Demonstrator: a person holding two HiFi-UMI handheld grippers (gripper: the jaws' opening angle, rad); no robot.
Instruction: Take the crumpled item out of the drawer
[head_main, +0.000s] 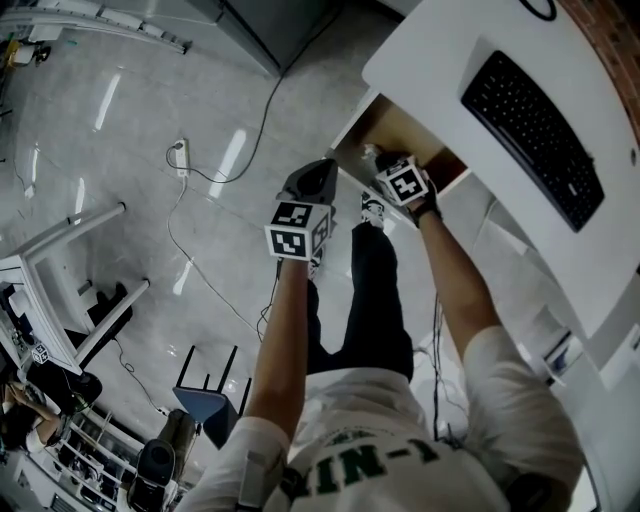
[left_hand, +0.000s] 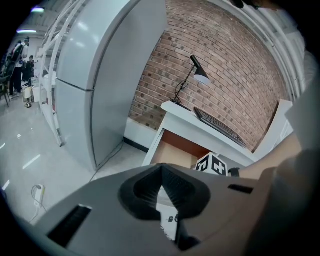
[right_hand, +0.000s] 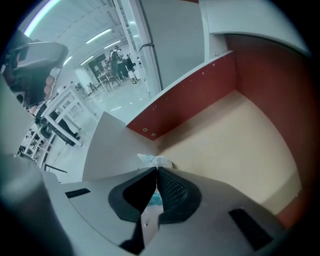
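Pinching mostly hidden crumpled item (right_hand: 156, 161).

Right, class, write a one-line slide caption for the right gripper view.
Right gripper shut on the crumpled item in the open drawer, close to its reddish side wall.

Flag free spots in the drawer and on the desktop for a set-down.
Drawer: its beige floor is bare from the red side wall rightward. Crowded only at the corner where the right gripper is shut on the crumpled item. Desktop: bare white strip between the keyboard and the edge above the drawer.
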